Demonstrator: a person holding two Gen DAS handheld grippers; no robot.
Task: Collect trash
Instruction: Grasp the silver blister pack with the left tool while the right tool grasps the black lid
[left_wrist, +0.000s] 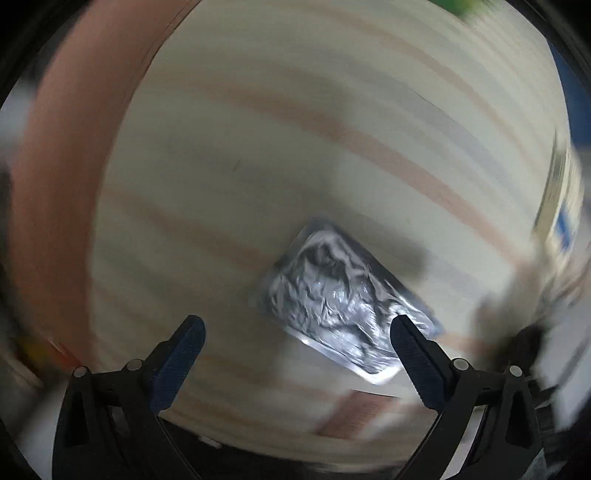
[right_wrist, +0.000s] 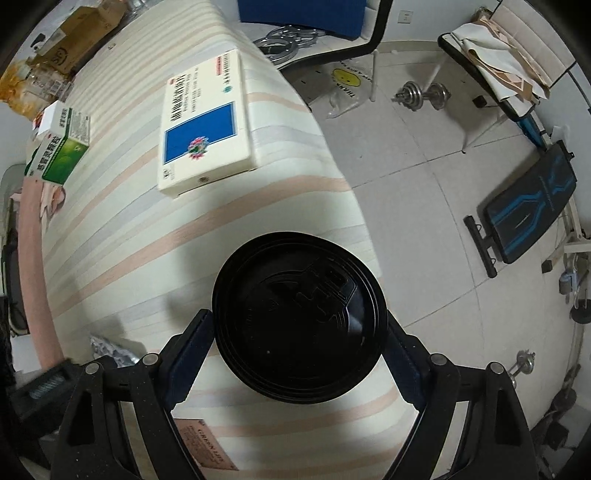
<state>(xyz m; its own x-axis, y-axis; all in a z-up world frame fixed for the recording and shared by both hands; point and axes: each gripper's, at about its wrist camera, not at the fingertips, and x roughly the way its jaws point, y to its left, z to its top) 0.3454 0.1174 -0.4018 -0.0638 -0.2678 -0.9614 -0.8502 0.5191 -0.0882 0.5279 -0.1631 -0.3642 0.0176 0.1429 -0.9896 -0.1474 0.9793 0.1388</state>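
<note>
In the left wrist view a crumpled silver foil blister pack (left_wrist: 343, 299) lies on the striped tablecloth. My left gripper (left_wrist: 295, 332) is open and empty just above it, with the pack near the right finger (left_wrist: 417, 362). The view is motion-blurred. In the right wrist view my right gripper (right_wrist: 299, 332) is shut on a black round cup lid (right_wrist: 299, 314), fingers touching both of its sides, over the table's right edge. The foil pack also shows in the right wrist view (right_wrist: 114, 349), at the lower left.
On the striped table (right_wrist: 147, 221) lie a large white and blue medicine box (right_wrist: 203, 125), a green and white box (right_wrist: 59, 147) and a brown card (right_wrist: 207, 443). Cardboard boxes (right_wrist: 88, 29) stand at the far end. On the floor to the right are dumbbells (right_wrist: 424, 94) and a bench (right_wrist: 528, 206).
</note>
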